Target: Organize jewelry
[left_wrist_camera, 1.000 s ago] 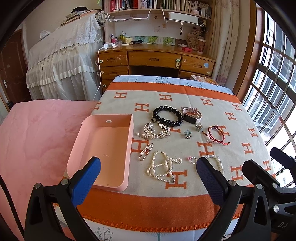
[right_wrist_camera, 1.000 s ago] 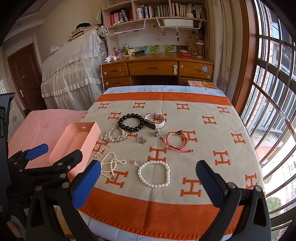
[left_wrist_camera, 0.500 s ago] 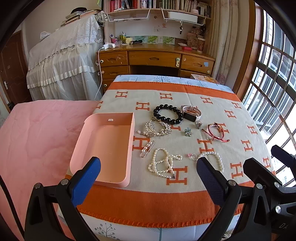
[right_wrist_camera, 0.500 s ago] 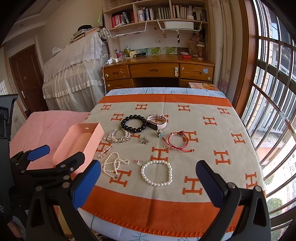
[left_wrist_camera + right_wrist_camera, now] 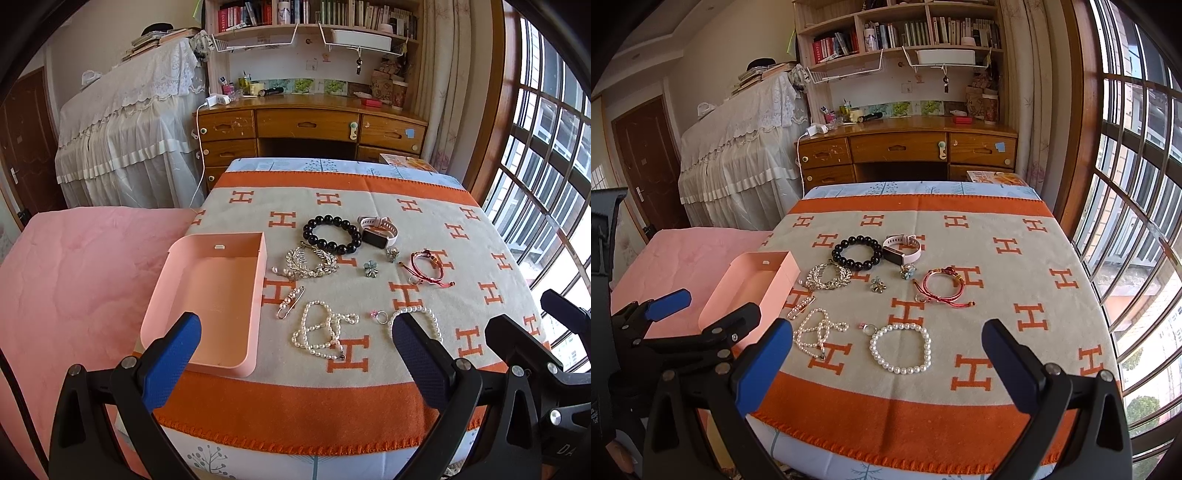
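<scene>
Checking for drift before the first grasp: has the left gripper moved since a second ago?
Yes. The left gripper has pulled back from the pink box, which now sits farther up its view.

In the left wrist view, a finger (image 5: 421,362) hides part of the pearl bracelet (image 5: 424,314).

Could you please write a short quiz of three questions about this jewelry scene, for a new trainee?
1. True or false: the pink box already holds some jewelry.
2. Which piece lies nearest to the right gripper? A) black bead bracelet B) pearl bracelet C) red cord bracelet
3. Fill in: both the left gripper and the right gripper are ____ and hold nothing.

Key
1. False; the box shows only its bare pink floor.
2. B
3. open
</scene>
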A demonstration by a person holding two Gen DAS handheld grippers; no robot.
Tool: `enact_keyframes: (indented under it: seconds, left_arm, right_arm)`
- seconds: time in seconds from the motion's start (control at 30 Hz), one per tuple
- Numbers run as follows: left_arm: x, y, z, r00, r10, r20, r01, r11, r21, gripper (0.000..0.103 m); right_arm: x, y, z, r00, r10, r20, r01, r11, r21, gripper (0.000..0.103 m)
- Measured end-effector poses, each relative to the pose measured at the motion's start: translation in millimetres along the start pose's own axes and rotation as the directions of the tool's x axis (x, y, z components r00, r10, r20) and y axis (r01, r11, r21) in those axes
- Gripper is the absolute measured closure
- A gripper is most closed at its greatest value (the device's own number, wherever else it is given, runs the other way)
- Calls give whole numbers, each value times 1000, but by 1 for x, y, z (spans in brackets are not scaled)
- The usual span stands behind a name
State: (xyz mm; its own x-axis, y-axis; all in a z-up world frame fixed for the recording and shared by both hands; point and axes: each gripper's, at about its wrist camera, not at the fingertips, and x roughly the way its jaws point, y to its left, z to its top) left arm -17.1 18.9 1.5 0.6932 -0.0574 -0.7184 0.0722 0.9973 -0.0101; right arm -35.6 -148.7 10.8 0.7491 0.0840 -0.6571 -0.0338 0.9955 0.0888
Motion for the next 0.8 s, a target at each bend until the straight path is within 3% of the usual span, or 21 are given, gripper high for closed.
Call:
enact_keyframes:
  seconds: [0.8]
  left_arm:
    - [10, -6, 15, 999, -23, -24, 22, 1000, -15, 1]
  right_arm:
    - [3, -2, 0, 1000, 13, -8, -13, 1000, 4, 0]
